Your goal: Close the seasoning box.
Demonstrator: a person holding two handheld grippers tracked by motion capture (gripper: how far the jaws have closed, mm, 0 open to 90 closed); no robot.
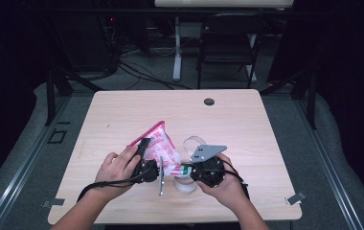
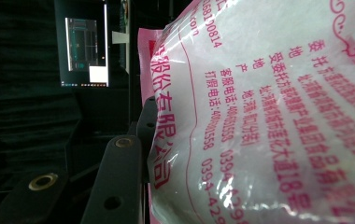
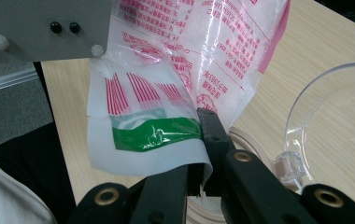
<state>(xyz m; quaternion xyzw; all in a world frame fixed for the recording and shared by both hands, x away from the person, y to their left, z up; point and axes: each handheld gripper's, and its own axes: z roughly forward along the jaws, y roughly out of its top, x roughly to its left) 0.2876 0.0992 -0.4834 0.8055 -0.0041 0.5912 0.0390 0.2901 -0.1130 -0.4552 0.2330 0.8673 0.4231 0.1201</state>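
High view: both tongs [image 1: 147, 149] [image 1: 186, 169] pinch bag [image 1: 163, 146] near table [image 1: 247, 129] front edge.

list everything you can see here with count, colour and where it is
bag: 1, clear plastic with pink print and a green patch, held up over the near table between both grippers
clear container: 1, transparent, on the table beside the bag
table: 1, light wood, centre
chair: 1, black, beyond the table
left gripper: 1, black, against the bag's side
right gripper: 1, black, fingers shut on the bag's edge
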